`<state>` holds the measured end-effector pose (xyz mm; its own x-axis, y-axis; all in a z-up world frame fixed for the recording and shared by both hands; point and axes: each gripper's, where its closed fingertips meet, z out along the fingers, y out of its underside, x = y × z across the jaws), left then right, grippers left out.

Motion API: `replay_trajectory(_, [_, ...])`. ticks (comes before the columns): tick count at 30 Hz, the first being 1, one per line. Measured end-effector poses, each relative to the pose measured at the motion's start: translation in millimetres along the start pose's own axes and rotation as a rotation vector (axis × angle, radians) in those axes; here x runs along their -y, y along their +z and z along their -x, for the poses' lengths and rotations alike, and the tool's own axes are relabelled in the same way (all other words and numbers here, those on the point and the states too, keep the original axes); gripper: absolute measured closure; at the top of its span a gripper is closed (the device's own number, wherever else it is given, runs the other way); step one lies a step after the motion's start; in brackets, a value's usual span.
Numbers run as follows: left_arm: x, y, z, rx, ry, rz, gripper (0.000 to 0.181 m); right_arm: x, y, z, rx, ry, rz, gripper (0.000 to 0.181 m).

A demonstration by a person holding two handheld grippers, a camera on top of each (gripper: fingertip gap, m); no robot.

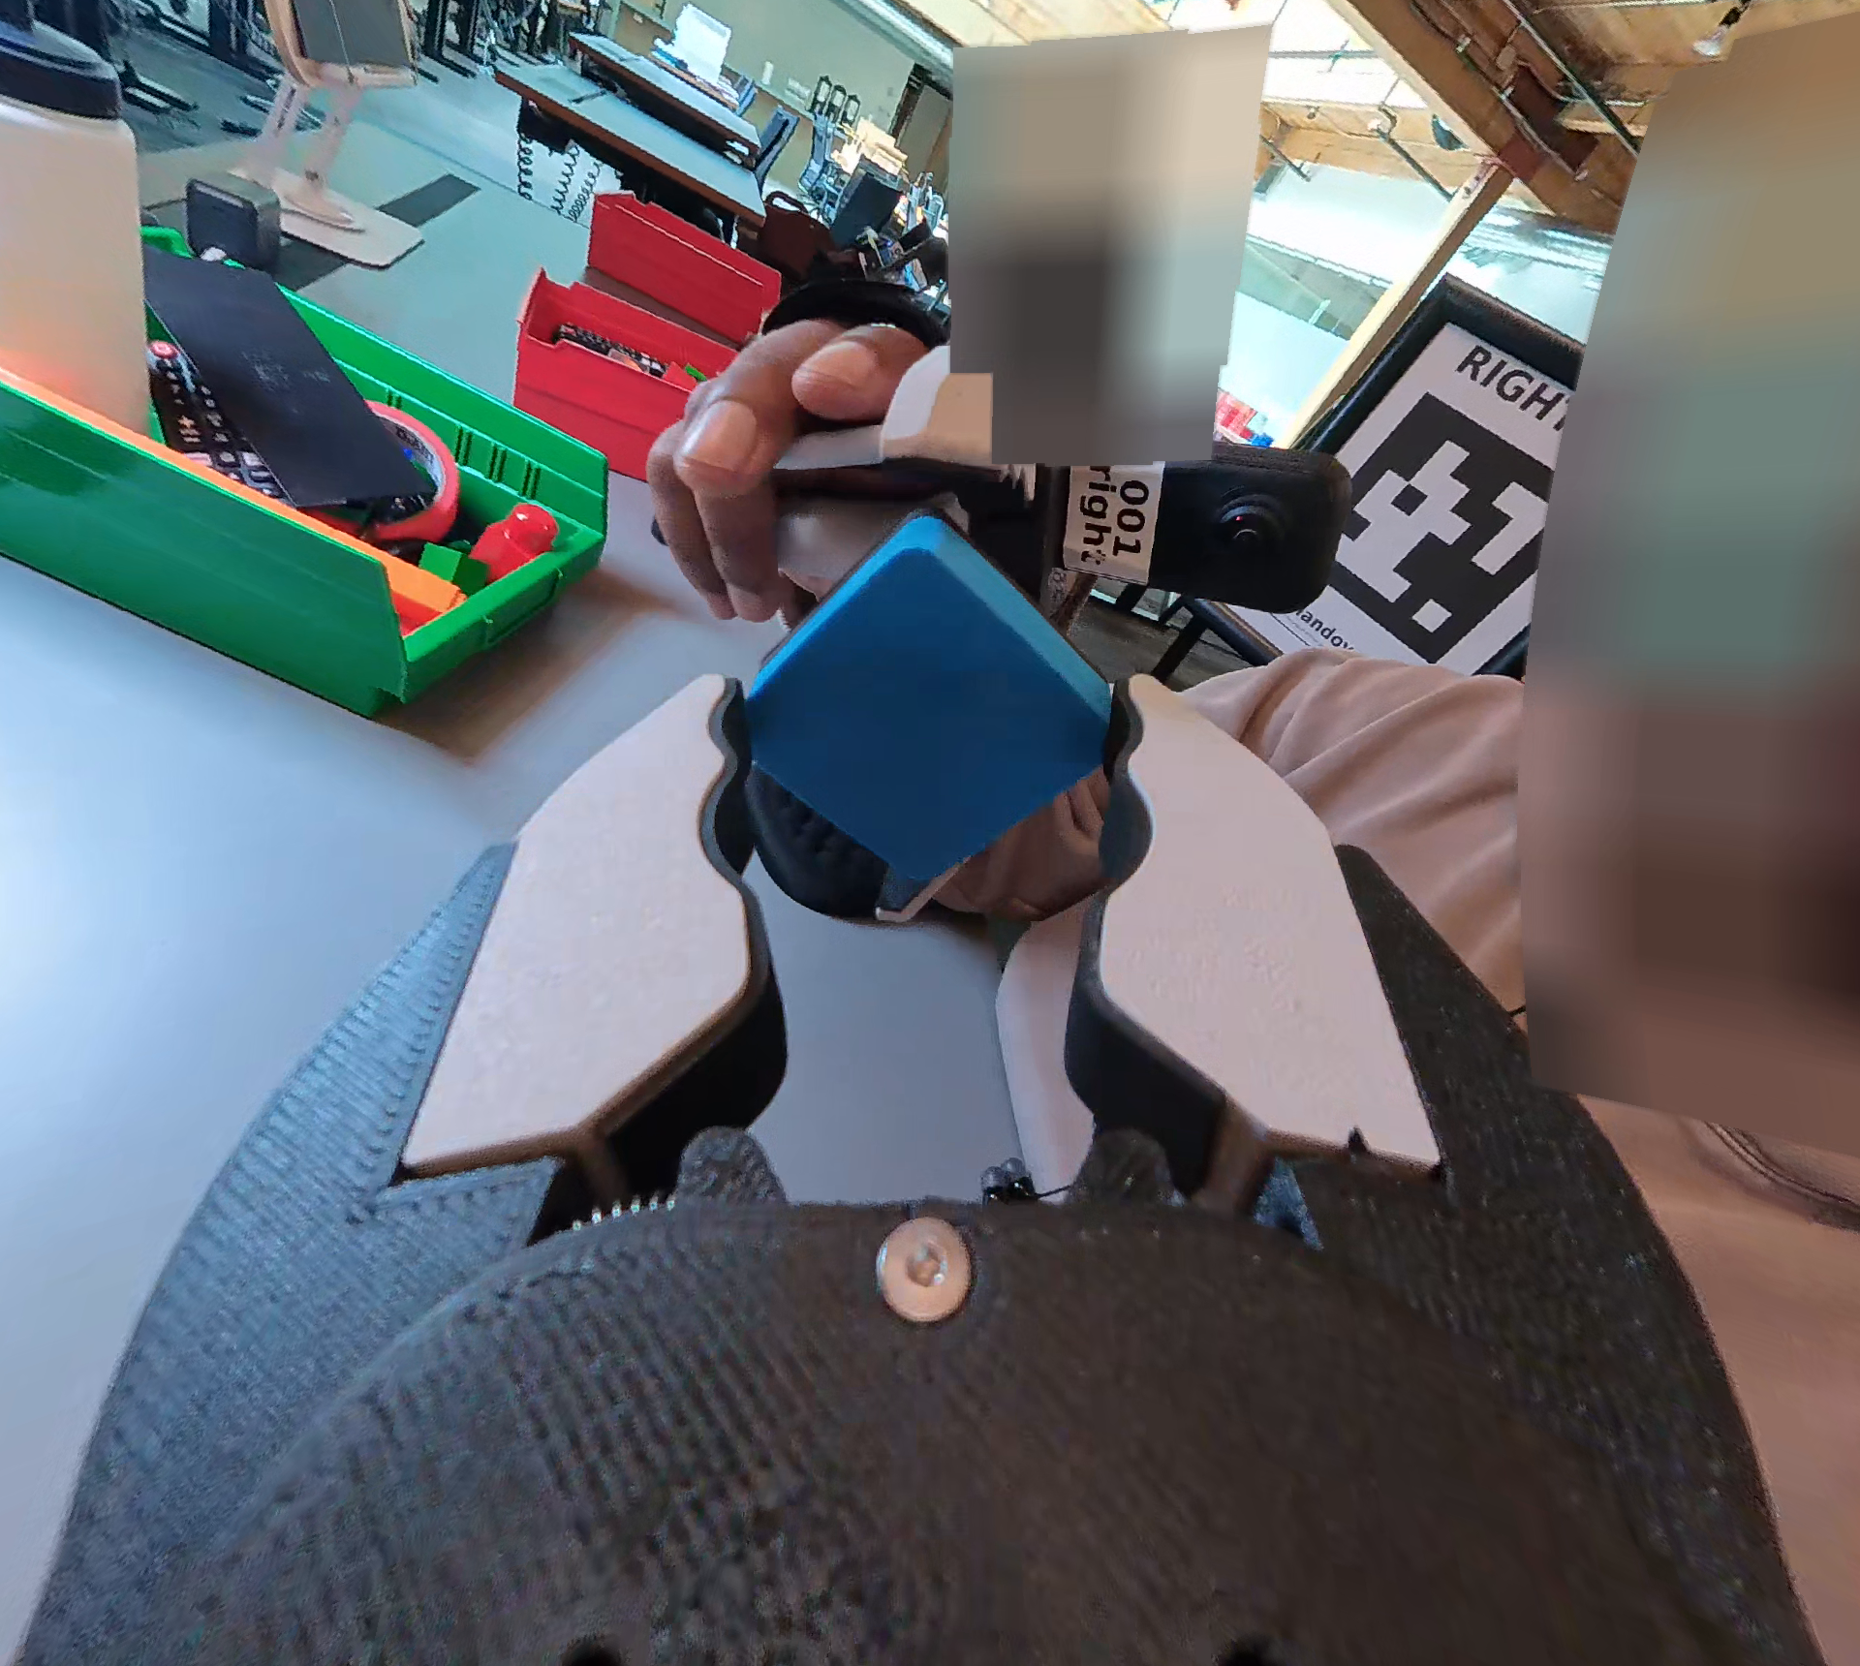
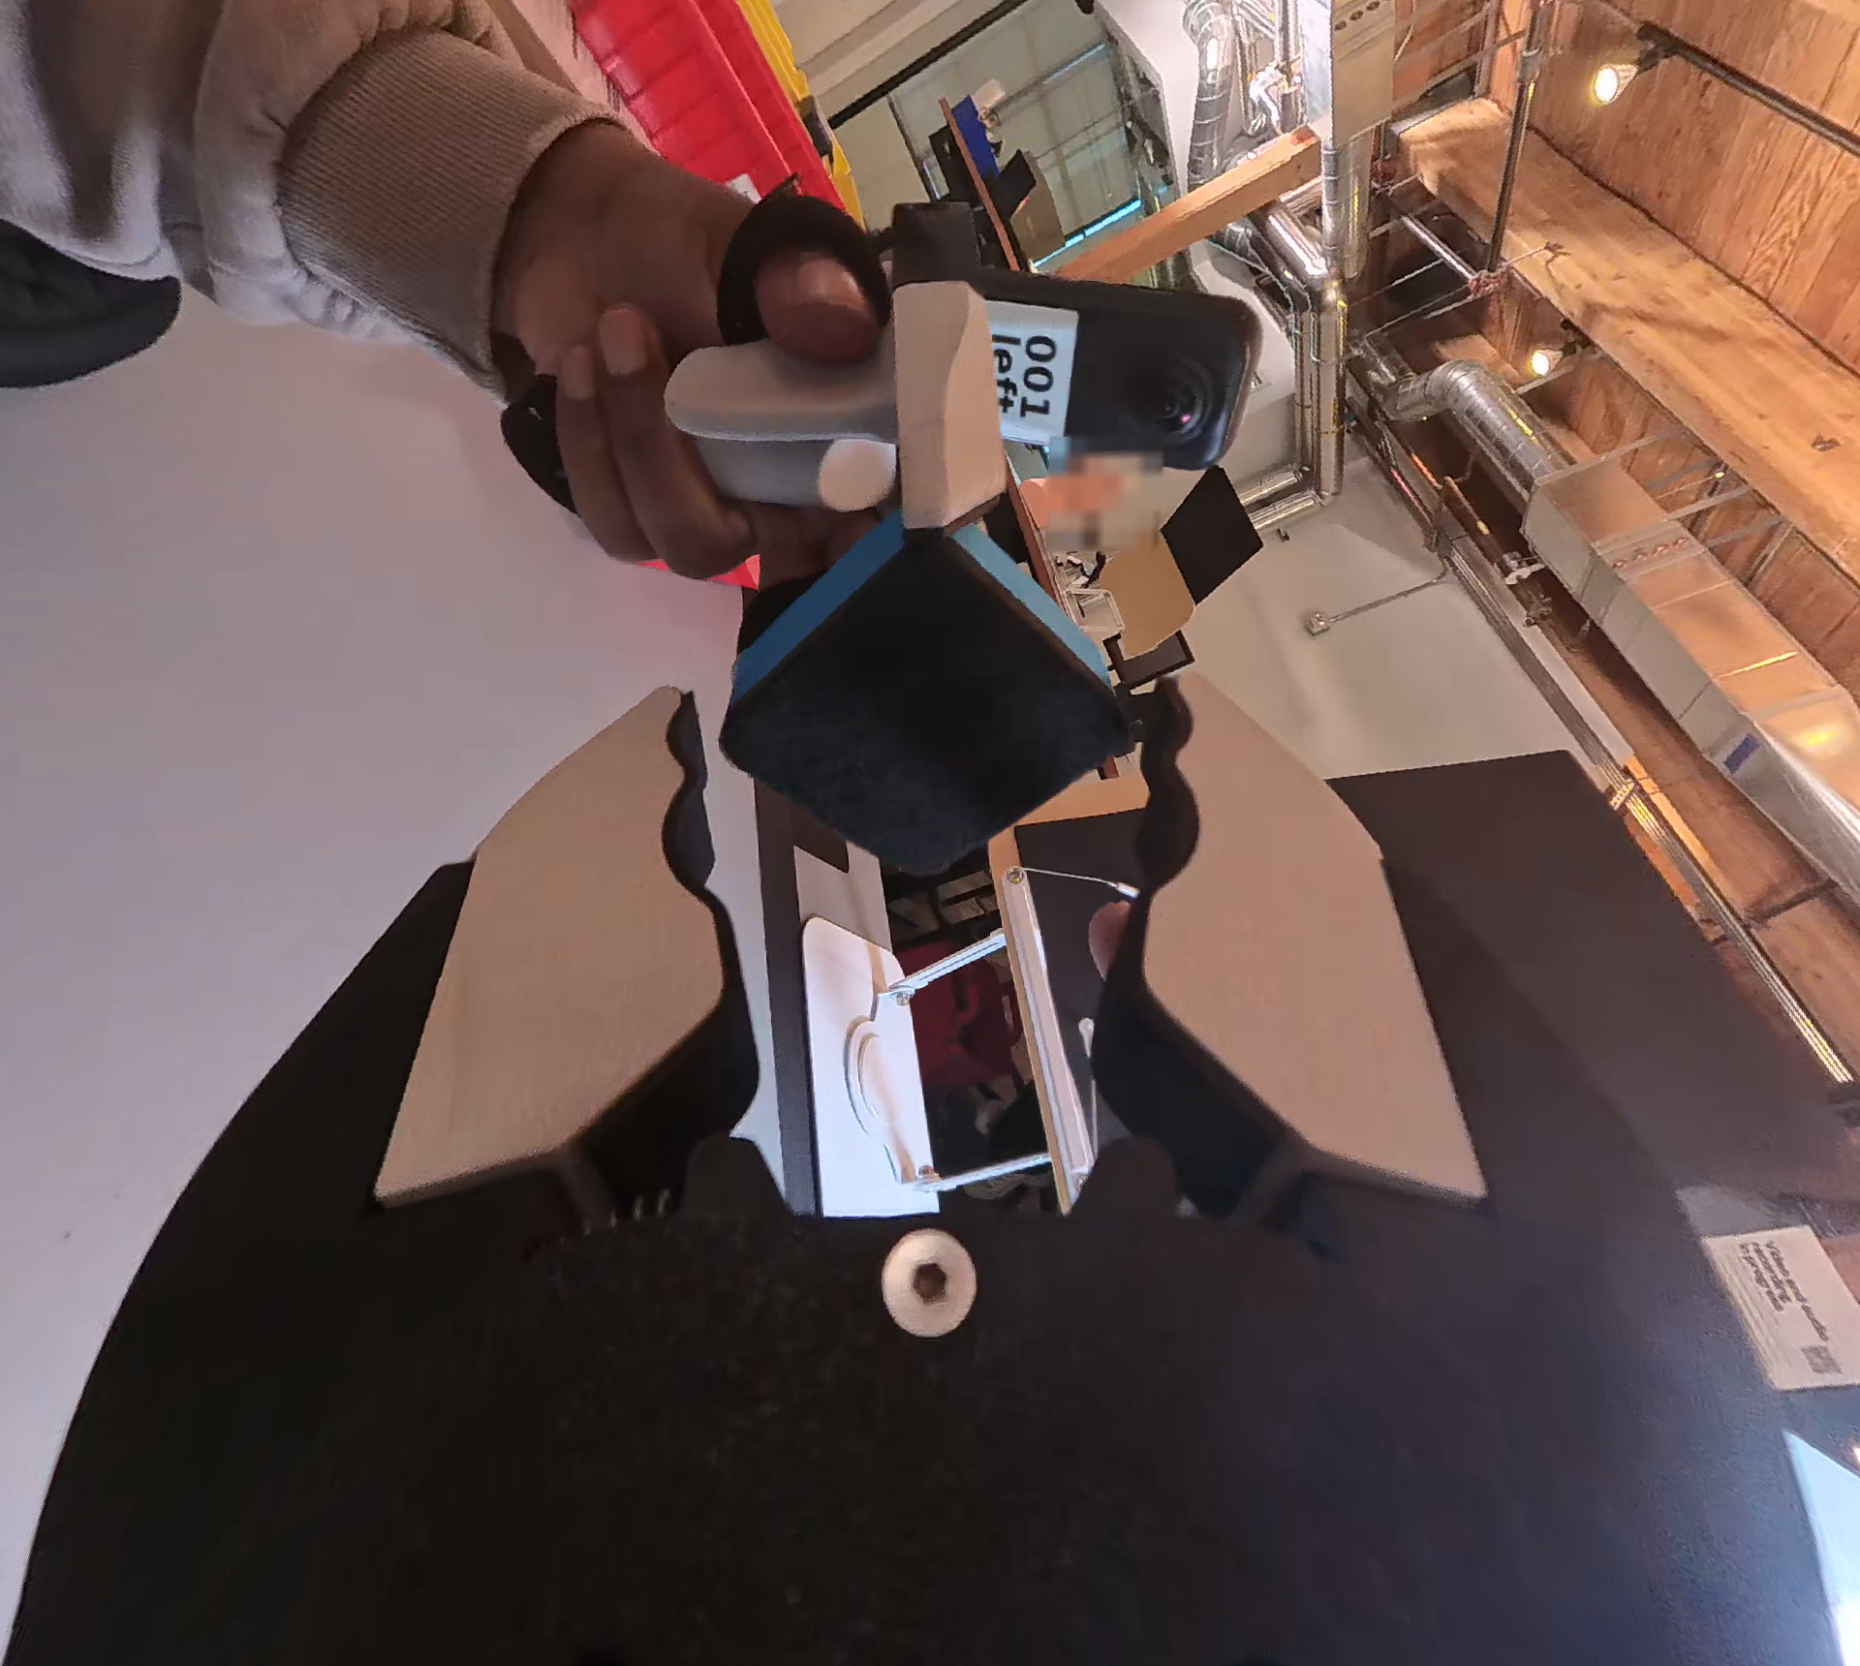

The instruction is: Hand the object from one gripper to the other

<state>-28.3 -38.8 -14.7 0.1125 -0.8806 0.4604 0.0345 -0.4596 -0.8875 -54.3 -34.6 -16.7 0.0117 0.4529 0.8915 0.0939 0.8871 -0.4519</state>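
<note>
Between both grippers' fingertips, blue-backed eraser (image 1: 921, 702)

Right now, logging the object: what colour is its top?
Blue top, black felt underside; left wrist view.

Two claws (image 1: 926, 772), one blue block (image 1: 921, 692), one green bin (image 1: 302, 601), seemingly two red bins (image 1: 614, 390).

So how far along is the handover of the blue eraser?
Done: both grippers are at the blue eraser, up off the table. In hand: the left gripper pinches it by two corners. The right gripper flanks it with a sliver of gap at one finger, so whether it grips yet is unclear. Left: the right closes firmly, then the left lets go.
</note>
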Motion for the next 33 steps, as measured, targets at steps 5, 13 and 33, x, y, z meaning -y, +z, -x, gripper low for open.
replay_trajectory(5, [-4,2,0,-0.015,-0.026,0.017,0.113,-3,4,4,0.003,-0.012,0.012,0.101])
replay_trajectory(13, [1,3,2,-0.007,-0.025,-0.026,0.112,-6,4,-1,-0.016,0.022,0.015,0.105])
replay_trajectory(33, [24,-18,4,0.423,0.701,-0.018,0.11,-7,-19,-41,0.148,0.903,-0.31,0.106])
